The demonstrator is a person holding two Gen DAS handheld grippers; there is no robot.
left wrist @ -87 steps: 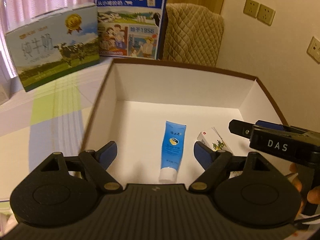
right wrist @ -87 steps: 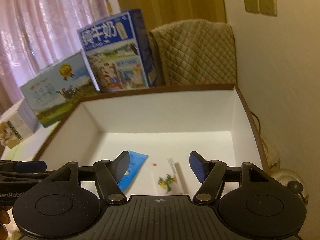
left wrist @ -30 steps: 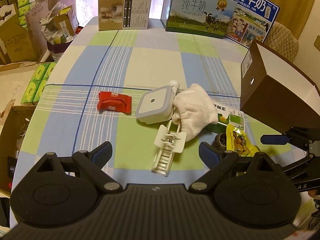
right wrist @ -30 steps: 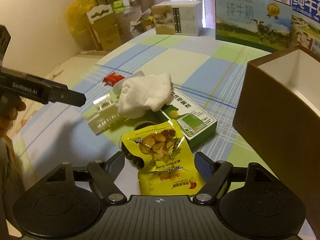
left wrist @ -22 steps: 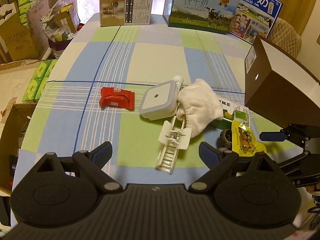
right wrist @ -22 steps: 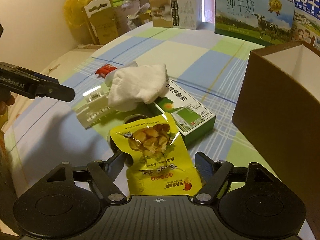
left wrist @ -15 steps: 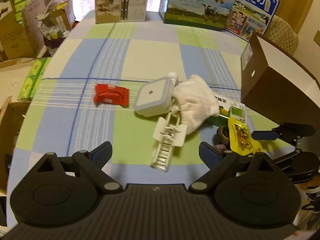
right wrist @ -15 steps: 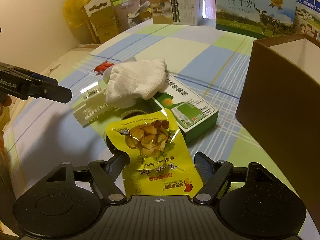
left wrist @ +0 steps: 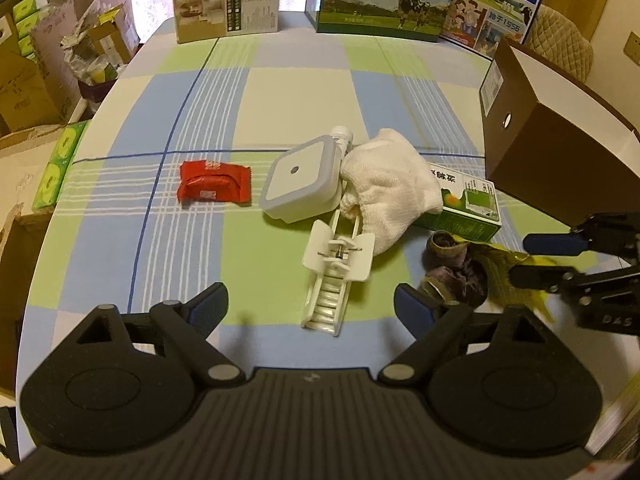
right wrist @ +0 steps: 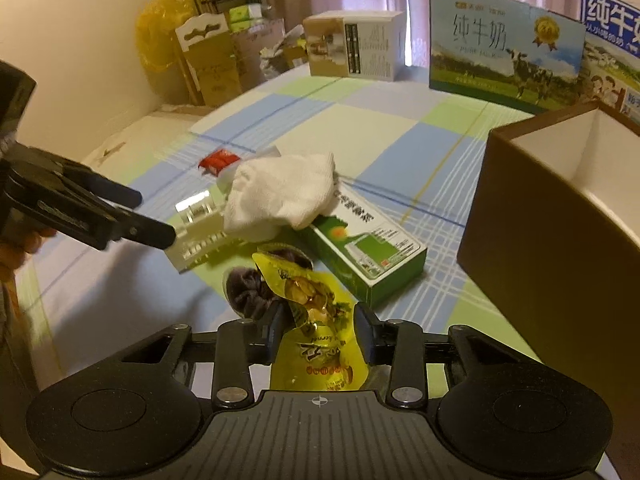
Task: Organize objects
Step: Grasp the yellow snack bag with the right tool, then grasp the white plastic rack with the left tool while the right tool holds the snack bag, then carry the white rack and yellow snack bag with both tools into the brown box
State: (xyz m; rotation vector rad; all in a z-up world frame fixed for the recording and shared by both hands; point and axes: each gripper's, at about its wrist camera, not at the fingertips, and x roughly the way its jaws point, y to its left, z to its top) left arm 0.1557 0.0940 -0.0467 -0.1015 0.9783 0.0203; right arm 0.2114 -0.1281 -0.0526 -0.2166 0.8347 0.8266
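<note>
1. Slip risk: right gripper [right wrist: 319, 322] is clamped on the yellow snack pouch [right wrist: 316, 312] across its middle. The film is slick and crumpled, so it could slide out on the way to the brown box [right wrist: 560, 216].
2. Snag risk: the pouch's top edge touches the dark scrunchie [right wrist: 250, 288] under it, so a fast lift may drag the scrunchie along or nudge the green carton [right wrist: 368, 248] just beside it.
3. Box wall is tall and close on the right; a low carry would hit its rim.
4. Right gripper pose: low over the table, nearly level, fingers pointing across the clutter.
5. Left gripper [left wrist: 310, 304]: jaws wide apart, empty, hovering above the white clip rack [left wrist: 338, 268], tilted down.
</note>
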